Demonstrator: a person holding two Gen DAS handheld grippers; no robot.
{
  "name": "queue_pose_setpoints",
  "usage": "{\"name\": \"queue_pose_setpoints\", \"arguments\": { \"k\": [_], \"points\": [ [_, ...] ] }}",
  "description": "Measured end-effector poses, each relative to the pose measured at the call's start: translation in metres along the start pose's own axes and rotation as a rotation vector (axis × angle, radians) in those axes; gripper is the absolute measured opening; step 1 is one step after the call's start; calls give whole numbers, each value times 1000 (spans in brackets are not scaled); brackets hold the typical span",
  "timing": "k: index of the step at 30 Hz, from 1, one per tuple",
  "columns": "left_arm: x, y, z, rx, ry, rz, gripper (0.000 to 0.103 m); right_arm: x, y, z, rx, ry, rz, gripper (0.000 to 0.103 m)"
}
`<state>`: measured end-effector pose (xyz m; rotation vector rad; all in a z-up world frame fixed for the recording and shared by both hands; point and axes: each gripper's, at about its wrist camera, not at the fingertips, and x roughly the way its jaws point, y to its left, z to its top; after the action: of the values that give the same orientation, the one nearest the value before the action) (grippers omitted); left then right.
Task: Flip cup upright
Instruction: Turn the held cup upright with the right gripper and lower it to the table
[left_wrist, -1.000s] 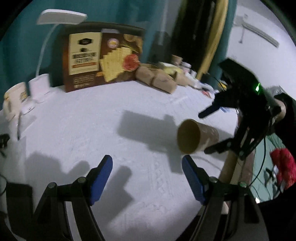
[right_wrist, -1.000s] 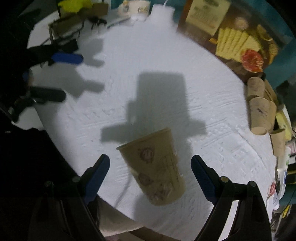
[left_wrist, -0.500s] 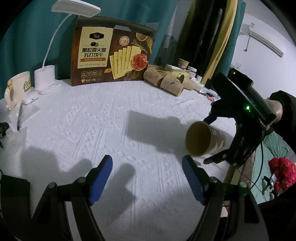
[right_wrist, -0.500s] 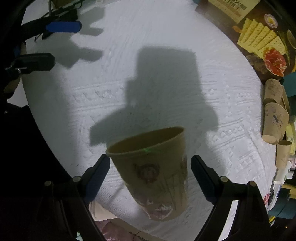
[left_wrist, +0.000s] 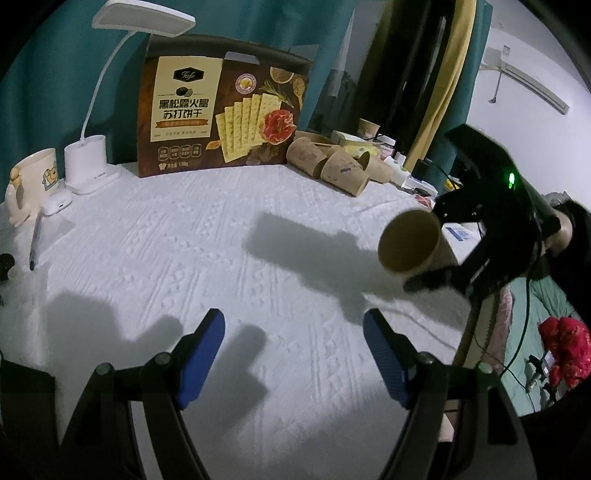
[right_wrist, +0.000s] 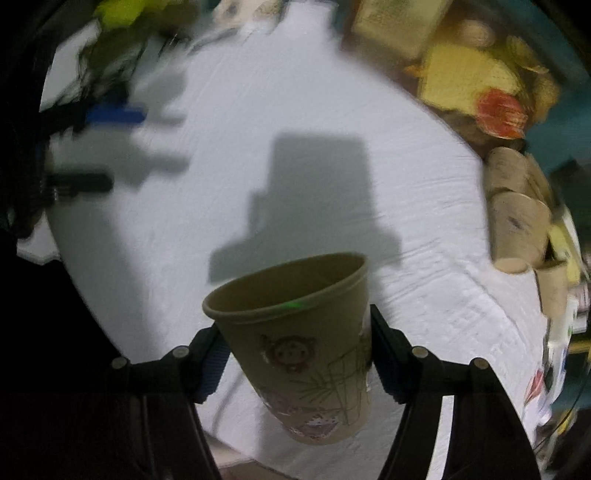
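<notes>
Now the right gripper, nearest the lens in its own view, has just been closing its blue-padded jaws, and they are clenched on the brown paper cup with a cartoon monkey printed on its wall, one pad on each side of the body. A second ago those jaws stood wide with the cup lying loose between them on the white embossed tablecloth. In the left wrist view the cup sits at about three o'clock, clear of the cloth, still roughly on its side with its open mouth facing the camera. That suggests the grasp is done and the turn to upright is what remains. The left gripper is at six o'clock, jaws apart and empty over the cloth, as before. Farther off, at about one o'clock, lies a heap of spare brown paper cups; beyond, at twelve, stands a brown cracker box, with a white desk lamp at eleven.
</notes>
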<state>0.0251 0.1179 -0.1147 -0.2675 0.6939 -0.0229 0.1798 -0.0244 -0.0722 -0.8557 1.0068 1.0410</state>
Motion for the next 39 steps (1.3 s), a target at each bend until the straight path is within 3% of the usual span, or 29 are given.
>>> {"name": "queue_pose_setpoints", "arguments": {
  "k": [7,12,18,23,32,39],
  "points": [
    [14,-15,10,8,13,38,77,-25,-41,-43,378,-377,-68,65],
    [25,-21,18,-27,53,97,77,-19,-51,-70,554,-561,-134,65],
    [28,-20,21,-44,57,87,77,-4,-49,-91,666,-608,-181,65],
    [25,-24,22,-17,33,174,77,6,-45,-101,696,-620,-220,65],
    [20,-32,22,1,-17,87,77,12,-30,-119,723,-626,-255,66],
    [19,-40,24,14,-30,100,78,15,-21,-125,723,-591,-244,66]
  ]
}}
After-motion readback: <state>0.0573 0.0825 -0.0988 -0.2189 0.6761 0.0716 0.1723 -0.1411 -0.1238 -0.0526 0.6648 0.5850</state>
